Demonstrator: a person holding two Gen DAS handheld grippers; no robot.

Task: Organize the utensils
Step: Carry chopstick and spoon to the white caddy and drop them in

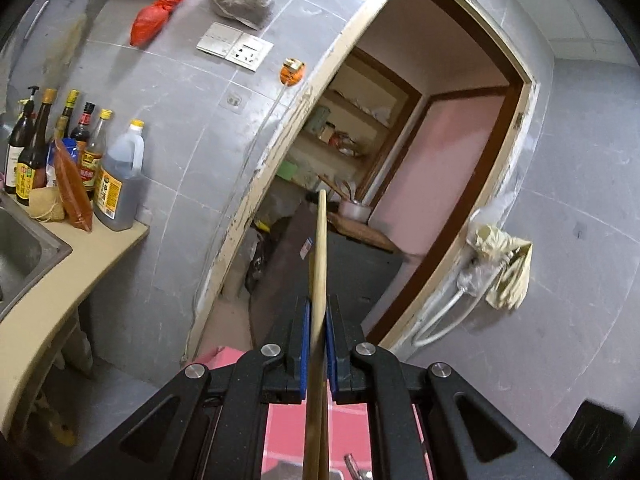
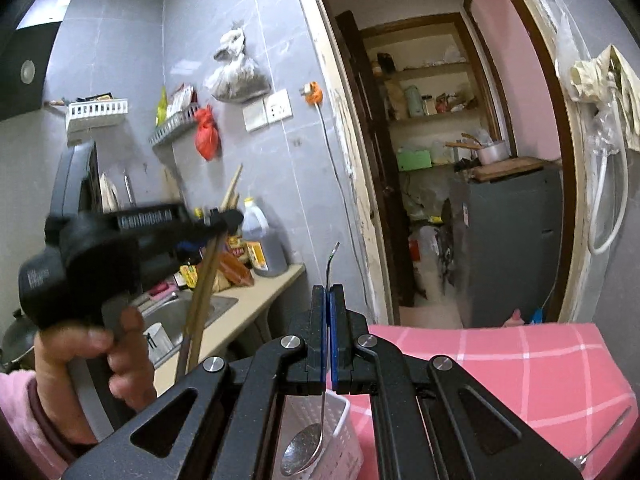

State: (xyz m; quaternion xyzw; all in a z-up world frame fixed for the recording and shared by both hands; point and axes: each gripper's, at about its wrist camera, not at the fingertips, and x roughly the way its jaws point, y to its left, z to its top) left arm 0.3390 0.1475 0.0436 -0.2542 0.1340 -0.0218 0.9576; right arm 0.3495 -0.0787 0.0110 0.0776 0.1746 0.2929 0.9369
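My left gripper [image 1: 317, 312] is shut on a pair of wooden chopsticks [image 1: 319, 264] that point up and away. The left gripper [image 2: 216, 228] and its chopsticks [image 2: 204, 288] also show at the left of the right wrist view, held in a hand above the sink. My right gripper [image 2: 329, 292] is shut on the handle of a metal spoon [image 2: 304, 448]. The spoon's bowl hangs down over a white plastic utensil basket [image 2: 344, 436] on the pink checked tablecloth [image 2: 500, 364].
Another metal utensil [image 2: 600, 440] lies on the cloth at the right. A counter [image 1: 60, 292] with a steel sink [image 1: 20, 256] and several sauce bottles [image 1: 116, 184] stands left. An open doorway [image 2: 440, 160] leads to shelves and a grey cabinet [image 2: 508, 240].
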